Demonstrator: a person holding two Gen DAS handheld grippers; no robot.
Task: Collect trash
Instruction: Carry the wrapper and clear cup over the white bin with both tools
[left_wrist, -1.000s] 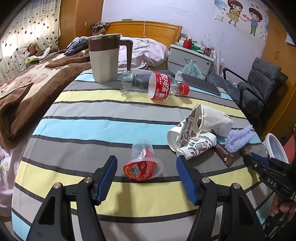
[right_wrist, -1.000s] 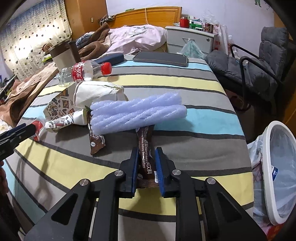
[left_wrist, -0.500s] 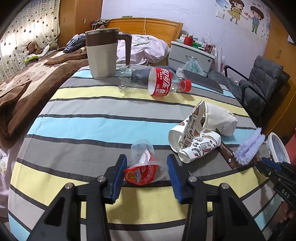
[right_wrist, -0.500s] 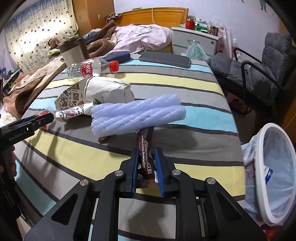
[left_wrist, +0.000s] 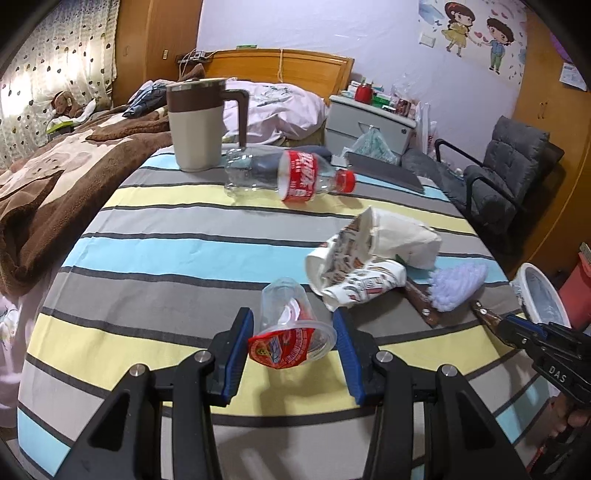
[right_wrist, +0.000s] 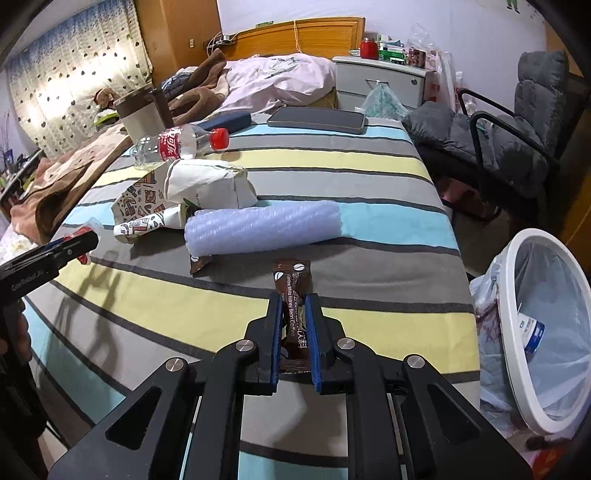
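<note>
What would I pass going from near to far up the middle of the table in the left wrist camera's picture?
Hand-held gripper → clear plastic cup with a red lid → crumpled paper bag → plastic cola bottle lying on its side → beige and brown mug.

Dim indoor light, curtain (left_wrist: 55, 74) glowing backlit, soft shadows, strong fisheye bending and dark corners
</note>
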